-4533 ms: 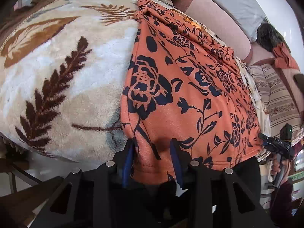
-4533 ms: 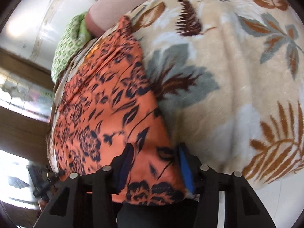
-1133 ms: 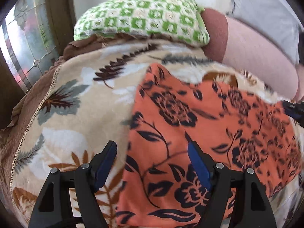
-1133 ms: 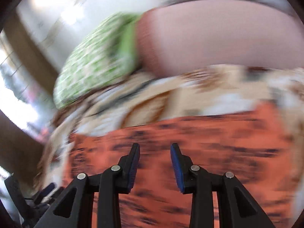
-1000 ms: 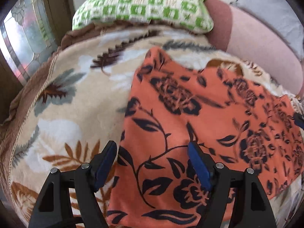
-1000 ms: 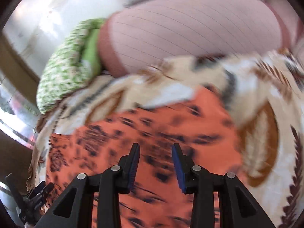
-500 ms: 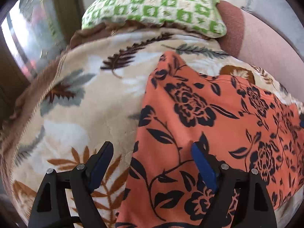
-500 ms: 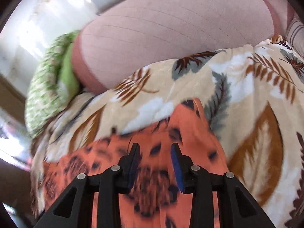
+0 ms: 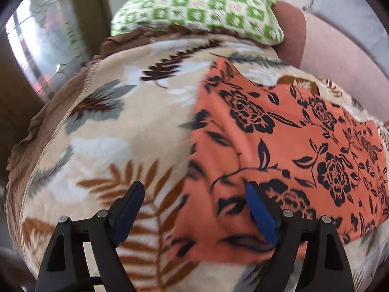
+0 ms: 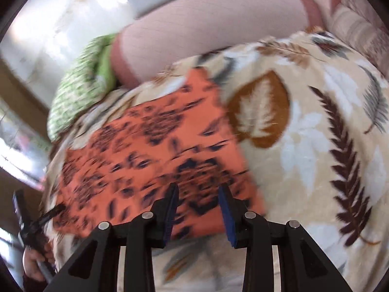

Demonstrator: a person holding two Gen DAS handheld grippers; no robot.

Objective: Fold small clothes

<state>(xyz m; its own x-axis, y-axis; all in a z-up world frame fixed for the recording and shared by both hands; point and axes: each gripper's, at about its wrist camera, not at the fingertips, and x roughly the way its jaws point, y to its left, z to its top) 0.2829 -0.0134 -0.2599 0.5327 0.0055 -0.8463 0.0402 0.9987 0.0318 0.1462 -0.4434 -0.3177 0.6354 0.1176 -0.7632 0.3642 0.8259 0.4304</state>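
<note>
The orange floral garment (image 9: 279,146) lies flat on the leaf-print blanket (image 9: 109,146), bare blanket at frame left, beneath the wide-open, empty left hand-held gripper (image 9: 194,216), whose jaws have just been opening; the right hand-held gripper (image 10: 198,211), open narrower and empty, shows bare blanket at right.

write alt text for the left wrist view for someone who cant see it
An orange floral garment lies flat on a leaf-print blanket, with the open left gripper hovering over its near edge. A green checked pillow sits behind.
</note>
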